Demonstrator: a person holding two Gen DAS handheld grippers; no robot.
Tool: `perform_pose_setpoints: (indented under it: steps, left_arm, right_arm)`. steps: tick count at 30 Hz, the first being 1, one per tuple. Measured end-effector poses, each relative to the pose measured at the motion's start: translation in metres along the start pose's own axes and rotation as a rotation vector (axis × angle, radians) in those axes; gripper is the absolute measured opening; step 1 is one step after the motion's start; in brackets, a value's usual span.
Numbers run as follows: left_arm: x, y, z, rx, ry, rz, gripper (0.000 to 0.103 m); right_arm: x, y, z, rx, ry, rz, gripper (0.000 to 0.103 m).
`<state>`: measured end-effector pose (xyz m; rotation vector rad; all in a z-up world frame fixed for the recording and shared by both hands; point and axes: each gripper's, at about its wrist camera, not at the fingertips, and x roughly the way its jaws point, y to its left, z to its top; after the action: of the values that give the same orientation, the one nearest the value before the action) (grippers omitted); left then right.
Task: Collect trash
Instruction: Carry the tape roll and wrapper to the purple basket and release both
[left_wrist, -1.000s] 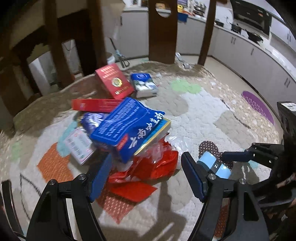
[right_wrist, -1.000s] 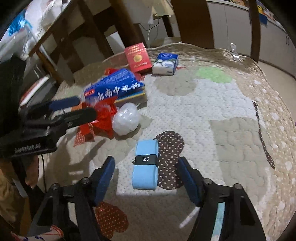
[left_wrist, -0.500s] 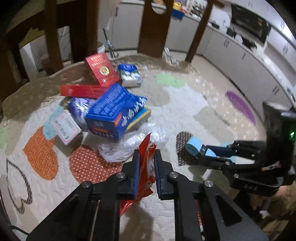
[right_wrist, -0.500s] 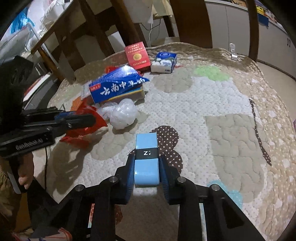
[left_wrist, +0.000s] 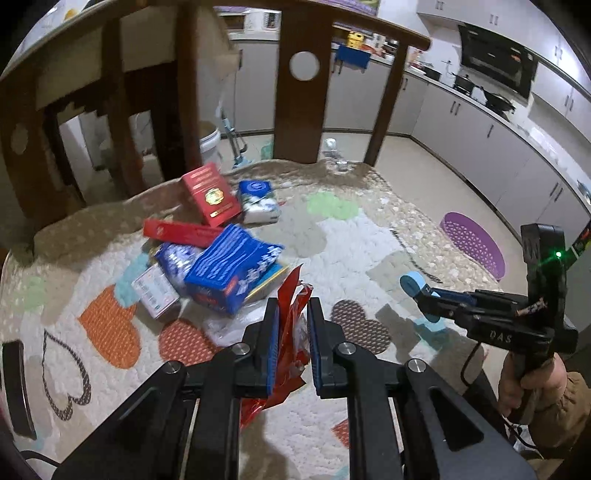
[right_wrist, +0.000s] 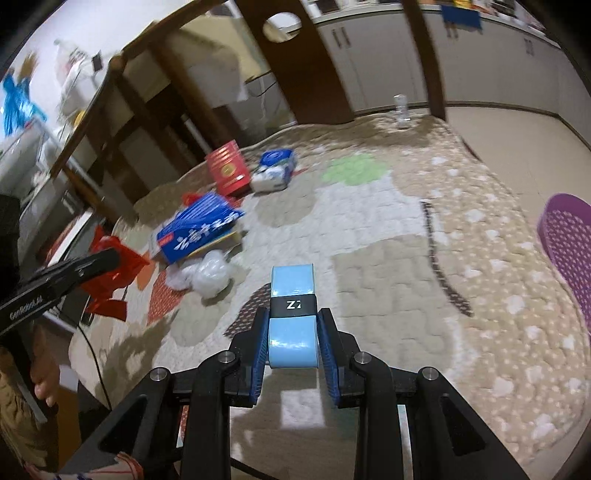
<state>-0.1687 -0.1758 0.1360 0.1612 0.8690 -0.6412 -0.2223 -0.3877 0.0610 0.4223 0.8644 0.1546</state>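
Left tongs (left_wrist: 291, 332) pinching red wrapper (left_wrist: 286, 354); right tongs (right_wrist: 293, 347) clamping blue roll (right_wrist: 293, 314); both hanging above quilted mat (right_wrist: 388, 258).

A patterned quilted mat (left_wrist: 354, 236), wooden chair legs (left_wrist: 301, 77), possibly kitchen cabinets (left_wrist: 476, 136) behind.

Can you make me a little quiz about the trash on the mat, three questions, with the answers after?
1. True or false: the left gripper is shut on the red wrapper.
2. What does the right gripper hold? A) the red box B) the light blue roll C) the white crumpled bag
3. Fill in: the big blue packet lies on the ____ among the other litter.

Key: 1 true. 2 B. 3 mat.
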Motion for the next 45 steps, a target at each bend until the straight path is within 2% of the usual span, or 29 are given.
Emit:
perform_pose_setpoints:
  steps: [16, 23, 32, 39, 41, 43, 45]
  left_arm:
    - [0.035, -0.108, 0.040, 0.196, 0.015, -0.136, 0.014]
    - [0.055, -0.149, 0.065, 0.194, 0.044, -0.232, 0.014]
    - [0.121, -0.243, 0.110, 0.226, 0.135, -0.367, 0.014]
    - [0.172, -0.308, 0.129, 0.258, 0.173, -0.399, 0.014]
    - [0.179, -0.320, 0.133, 0.268, 0.166, -0.392, 0.019]
    - [0.182, -0.327, 0.134, 0.272, 0.165, -0.389, 0.047]
    - [0.178, -0.326, 0.132, 0.268, 0.144, -0.391, 0.059]
  right_arm:
    - [-0.072, -0.099, -0.016, 0.227, -0.142, -0.124, 0.029]
    - [-0.099, -0.135, -0.025, 0.291, -0.195, -0.189, 0.029]
    - [-0.132, -0.194, -0.028, 0.364, -0.262, -0.282, 0.029]
    - [-0.146, -0.242, -0.021, 0.404, -0.286, -0.337, 0.029]
    - [-0.146, -0.251, -0.017, 0.400, -0.283, -0.352, 0.029]
    - [-0.144, -0.259, -0.014, 0.399, -0.278, -0.369, 0.030]
    - [-0.143, -0.264, -0.013, 0.409, -0.279, -0.373, 0.036]
